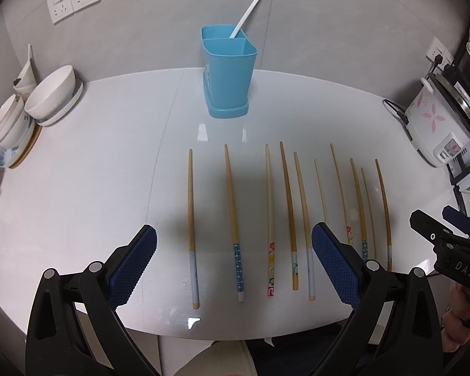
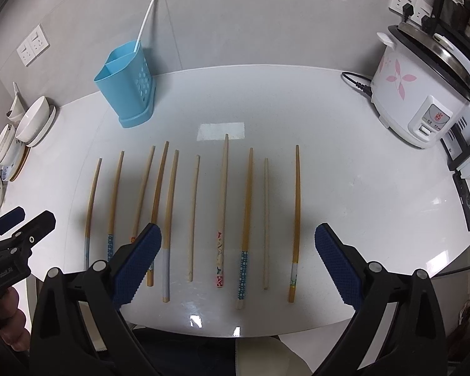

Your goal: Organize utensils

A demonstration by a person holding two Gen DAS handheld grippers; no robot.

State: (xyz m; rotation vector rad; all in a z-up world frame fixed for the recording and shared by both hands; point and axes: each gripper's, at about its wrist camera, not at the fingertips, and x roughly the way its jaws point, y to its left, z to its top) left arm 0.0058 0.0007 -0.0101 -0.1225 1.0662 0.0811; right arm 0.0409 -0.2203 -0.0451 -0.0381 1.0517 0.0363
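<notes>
Fingers on both my grippers are spread wide and hold nothing. My left gripper hangs above the near edge of the white table, its blue ribbed pads framing the left part of a row of chopsticks. My right gripper hangs beside it over the same edge, its pads framing the right part of the row. In all, ten chopsticks lie flat on the table, roughly parallel with small gaps between them, thick patterned ends toward me and thin tips pointing away; none overlap that I can see. Their near ends stop short of the table's rounded front edge. Beyond the tips is a band of bare tabletop, then a blue two-compartment utensil holder standing upright near the back edge by the grey wall, with one white chopstick leaning out of its rear compartment. Bare surface lies to both sides of the row. Stacked white bowls and plates crowd the far left edge, and a white rice cooker with pink flowers sits at the far right edge, its black cord on the table.
</notes>
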